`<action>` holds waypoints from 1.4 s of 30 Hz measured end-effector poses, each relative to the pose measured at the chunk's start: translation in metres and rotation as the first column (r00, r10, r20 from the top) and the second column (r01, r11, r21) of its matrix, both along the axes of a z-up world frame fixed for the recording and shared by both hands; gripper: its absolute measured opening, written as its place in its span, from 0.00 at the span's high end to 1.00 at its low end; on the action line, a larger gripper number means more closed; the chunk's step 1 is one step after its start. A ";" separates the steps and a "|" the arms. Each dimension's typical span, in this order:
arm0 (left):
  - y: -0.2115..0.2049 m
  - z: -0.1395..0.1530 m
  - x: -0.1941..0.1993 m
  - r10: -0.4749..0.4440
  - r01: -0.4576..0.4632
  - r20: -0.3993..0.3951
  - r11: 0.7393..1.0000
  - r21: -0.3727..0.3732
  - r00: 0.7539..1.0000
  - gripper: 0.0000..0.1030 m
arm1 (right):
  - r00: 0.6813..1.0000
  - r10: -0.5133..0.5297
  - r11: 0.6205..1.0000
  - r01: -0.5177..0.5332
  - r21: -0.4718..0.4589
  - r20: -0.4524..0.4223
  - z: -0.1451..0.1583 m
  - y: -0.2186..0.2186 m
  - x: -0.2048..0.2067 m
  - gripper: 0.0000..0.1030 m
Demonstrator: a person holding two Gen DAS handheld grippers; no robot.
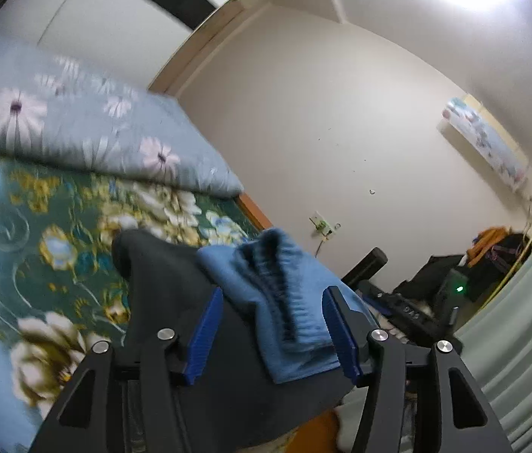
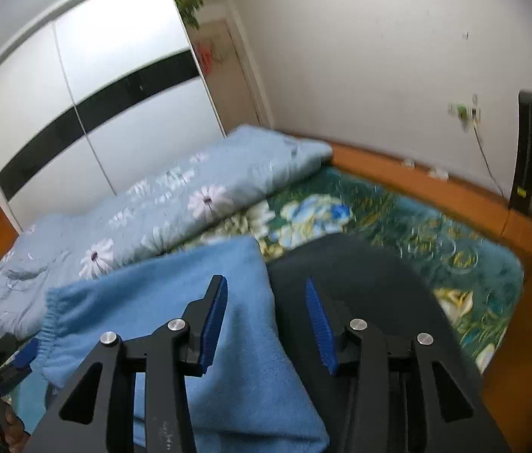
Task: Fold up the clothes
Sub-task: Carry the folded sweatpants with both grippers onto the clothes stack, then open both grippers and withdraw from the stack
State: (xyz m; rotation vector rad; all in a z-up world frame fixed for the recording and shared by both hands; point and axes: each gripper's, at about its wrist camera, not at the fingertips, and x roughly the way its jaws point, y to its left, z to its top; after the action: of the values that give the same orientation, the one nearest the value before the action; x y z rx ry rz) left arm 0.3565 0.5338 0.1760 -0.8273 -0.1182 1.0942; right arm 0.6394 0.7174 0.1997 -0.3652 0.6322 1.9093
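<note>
Blue fleece garment (image 2: 175, 302) with a dark grey panel (image 2: 360, 302) lies on the green floral bedspread (image 2: 398, 219) (pale quilt (image 2: 160, 204) behind). Left gripper (image 1: 271, 324) and right gripper (image 2: 266, 321) both stand spread, cloth between their pads, not pinched.

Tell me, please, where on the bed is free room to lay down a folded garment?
Free: the green floral sheet between the rolled blue quilt and the orange bed frame. Crowded: the near side, where the blue fleece garment and dark garment lie.
</note>
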 end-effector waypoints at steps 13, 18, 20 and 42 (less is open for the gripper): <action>-0.003 -0.004 0.091 -0.057 0.046 -0.417 0.998 -0.036 0.907 0.38 | 0.973 0.060 0.996 -0.072 0.046 0.222 -0.024 -0.063 -0.023 0.54; -0.037 -0.017 0.088 0.002 -0.003 -0.396 1.000 -0.002 0.918 0.33 | 0.974 0.066 0.985 -0.098 0.142 0.215 -0.021 -0.106 -0.022 0.50; -0.056 -0.025 0.087 0.024 -0.017 -0.392 1.000 0.022 0.920 0.27 | 0.976 0.074 0.976 -0.113 0.187 0.204 -0.020 -0.127 -0.023 0.37; -0.114 -0.063 0.044 0.138 -0.117 -0.324 0.990 0.083 0.936 0.00 | 0.947 0.029 0.985 -0.082 0.152 0.319 -0.052 -0.182 -0.074 0.00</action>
State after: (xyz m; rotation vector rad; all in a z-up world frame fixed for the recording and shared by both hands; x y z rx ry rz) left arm 0.4008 0.4199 0.1127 -0.5757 0.0761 1.3308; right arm 0.5654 0.5351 0.1479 -0.5738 0.2530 1.8872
